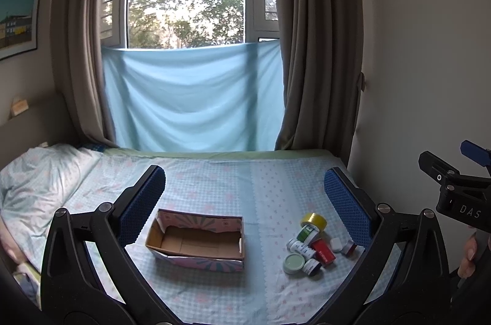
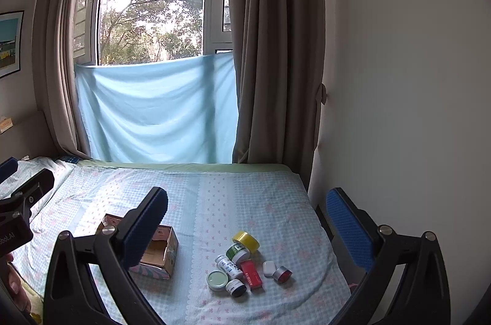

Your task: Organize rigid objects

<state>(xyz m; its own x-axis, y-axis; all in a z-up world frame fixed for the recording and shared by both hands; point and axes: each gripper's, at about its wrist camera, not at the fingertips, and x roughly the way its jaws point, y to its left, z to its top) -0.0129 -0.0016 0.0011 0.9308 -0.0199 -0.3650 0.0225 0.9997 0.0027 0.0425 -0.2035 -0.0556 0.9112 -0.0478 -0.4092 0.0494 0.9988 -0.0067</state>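
While the bed (image 1: 214,171) bears an empty box (image 1: 196,239) and, near it, a cluster of jars (image 2: 242,266), both grippers, left (image 1: 245,202) and right (image 2: 245,220), hover spread, holding nothing; picking the first jar seems next.

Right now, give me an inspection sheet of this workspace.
Surface: bed under a blue checked floral sheet, flat, lightly creased.
Job's things: open cardboard box, nothing seen inside; to its right a cluster of yellow tape roll, green-labelled jar, white bottle lying down, red box, pale green tin, dark-labelled jar, small white case, red-topped silver tin.
Clutter: pillow at the left.
Grippers: left tongs and right tongs both open, holding nothing, above the bed.
Cables: nothing seen.
Surroundings: window, brown curtains, light blue cloth, framed picture.
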